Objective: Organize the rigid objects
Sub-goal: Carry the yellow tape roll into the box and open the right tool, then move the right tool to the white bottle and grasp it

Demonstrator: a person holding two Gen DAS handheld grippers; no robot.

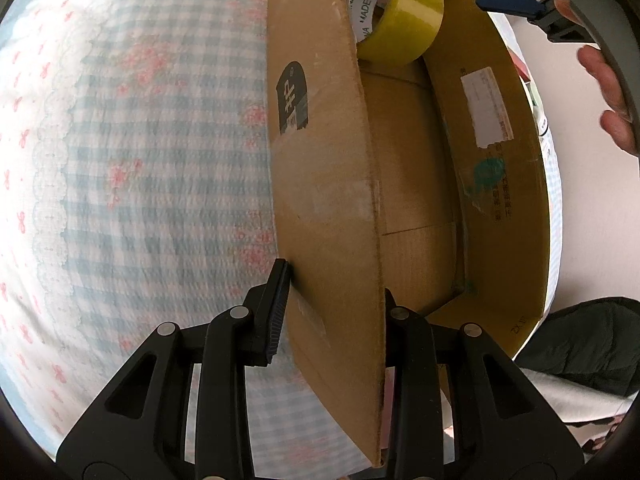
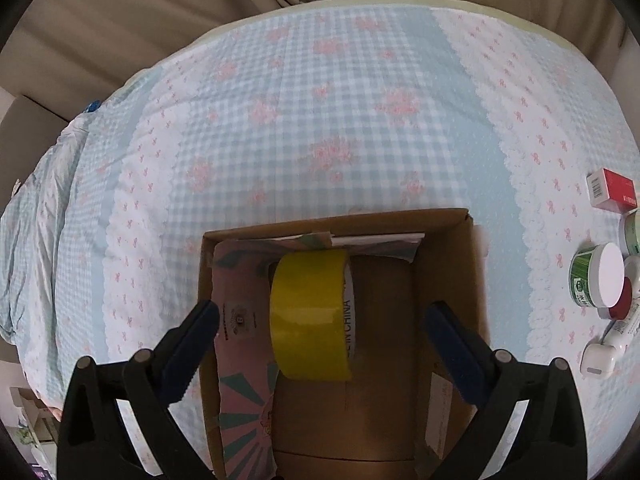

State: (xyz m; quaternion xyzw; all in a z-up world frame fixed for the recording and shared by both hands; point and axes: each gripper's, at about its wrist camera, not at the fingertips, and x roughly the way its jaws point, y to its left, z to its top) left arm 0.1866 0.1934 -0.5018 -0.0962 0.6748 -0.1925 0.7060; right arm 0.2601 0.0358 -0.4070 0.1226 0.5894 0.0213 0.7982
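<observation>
An open cardboard box [image 2: 476, 264] stands on the bed. A roll of yellow tape [image 2: 308, 316] stands on edge inside it, against the left wall; it also shows in the left wrist view [image 1: 400, 12]. My left gripper [image 1: 332, 304] is shut on the box's side wall [image 1: 324, 160], one finger outside and one inside. My right gripper [image 2: 322, 320] is open and empty, held above the box just over the tape. Its blue fingertip [image 1: 508, 2] shows in the left wrist view.
The box sits on a blue and white checked bedspread [image 2: 320, 120] with pink flowers. At the right lie a red and white carton [image 2: 612, 194], a green jar with a white lid [image 2: 596, 280], a red lid [image 2: 620, 300] and a white tube [image 2: 604, 356]. Curtains hang behind.
</observation>
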